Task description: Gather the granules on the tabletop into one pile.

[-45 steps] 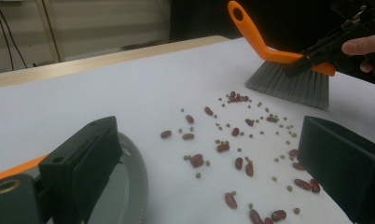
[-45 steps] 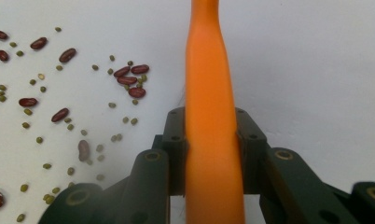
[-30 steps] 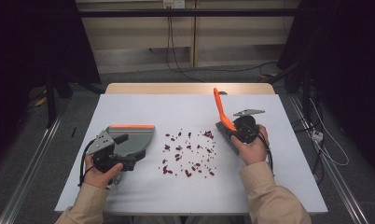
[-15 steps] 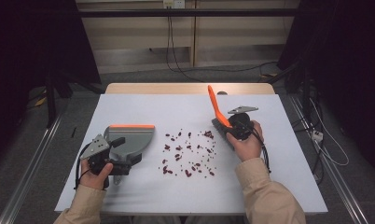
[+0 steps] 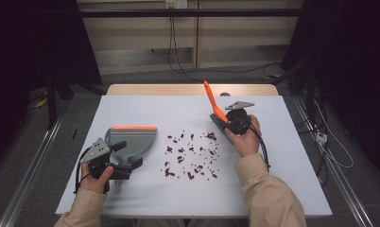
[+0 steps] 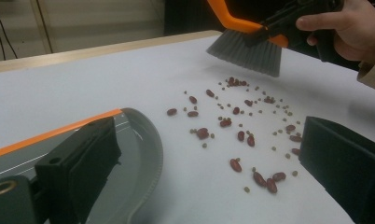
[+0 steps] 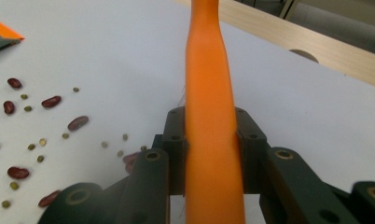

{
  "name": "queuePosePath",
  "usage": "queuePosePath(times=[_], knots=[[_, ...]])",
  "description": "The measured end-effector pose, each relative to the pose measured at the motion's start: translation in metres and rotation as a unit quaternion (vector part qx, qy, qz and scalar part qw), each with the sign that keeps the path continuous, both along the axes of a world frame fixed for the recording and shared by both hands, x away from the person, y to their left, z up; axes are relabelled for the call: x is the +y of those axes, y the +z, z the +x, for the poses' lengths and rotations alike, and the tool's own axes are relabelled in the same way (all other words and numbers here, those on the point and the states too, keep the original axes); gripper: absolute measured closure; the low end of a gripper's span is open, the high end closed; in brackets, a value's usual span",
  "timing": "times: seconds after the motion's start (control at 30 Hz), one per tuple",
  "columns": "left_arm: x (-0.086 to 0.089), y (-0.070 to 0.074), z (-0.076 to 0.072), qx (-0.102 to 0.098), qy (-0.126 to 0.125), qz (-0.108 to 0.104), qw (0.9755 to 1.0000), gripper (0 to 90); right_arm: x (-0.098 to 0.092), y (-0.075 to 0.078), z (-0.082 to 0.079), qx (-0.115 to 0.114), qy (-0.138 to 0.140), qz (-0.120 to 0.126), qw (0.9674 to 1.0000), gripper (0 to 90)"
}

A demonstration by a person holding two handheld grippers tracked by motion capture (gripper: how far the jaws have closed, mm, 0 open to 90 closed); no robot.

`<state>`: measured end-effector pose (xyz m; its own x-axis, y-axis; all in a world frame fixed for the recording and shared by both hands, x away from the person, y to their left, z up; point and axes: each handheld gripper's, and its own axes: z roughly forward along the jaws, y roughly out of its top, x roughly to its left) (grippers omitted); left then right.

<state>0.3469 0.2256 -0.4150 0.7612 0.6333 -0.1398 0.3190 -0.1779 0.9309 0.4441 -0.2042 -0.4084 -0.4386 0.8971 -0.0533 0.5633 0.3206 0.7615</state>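
From the high view I have the left gripper (image 5: pixel 113 163) low on the left of the bench (image 5: pixel 273 189), holding the grey dustpan (image 5: pixel 131 142) by its handle; the pan lies flat with its orange-edged lip pointing away from me. The left gripper view adds what the overhead cannot: one black jaw sits against the pan's rim, the other stands well apart to the side over bare bench, so I cannot tell from either view how firmly the pan is pinched, only that the jaws stand wide.

My right gripper (image 5: pixel 226 120) is on the far right side of the scattered beans (image 5: pixel 190 153). The right gripper view shows its jaws clamped tight on the orange handle of the brush (image 7: pixel 209 140), which runs straight up between them. That view hides the bristles; the left gripper view shows the grey bristle head (image 6: pixel 248 51) hanging just above the bench, near the far edge of the spill and not touching any bean I can see.

The spill lies between pan and brush: dark red kidney beans (image 6: pixel 237 164) mixed with small green ones (image 7: pixel 29 108), which from overhead are too small to make out. The nearest beans sit just beside the pan's rim, none inside it.
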Motion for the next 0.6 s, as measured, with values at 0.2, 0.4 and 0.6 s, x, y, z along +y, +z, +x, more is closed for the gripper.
queuePosePath(times=[0.2,0.4,0.6], knots=[[0.003,0.000,0.000,0.000,0.007,0.001,1.0000,4.7,0.008,-0.003,0.016,-0.022,0.018,-0.032,0.9991,71.5],[0.007,-0.002,0.000,0.003,0.014,-0.003,0.9999,4.7,0.019,-0.017,0.022,-0.013,0.049,-0.055,0.9972,71.5],[0.011,-0.002,0.000,0.004,0.021,-0.006,0.9998,4.7,0.035,-0.018,0.011,-0.012,0.110,-0.097,0.9891,71.5]])
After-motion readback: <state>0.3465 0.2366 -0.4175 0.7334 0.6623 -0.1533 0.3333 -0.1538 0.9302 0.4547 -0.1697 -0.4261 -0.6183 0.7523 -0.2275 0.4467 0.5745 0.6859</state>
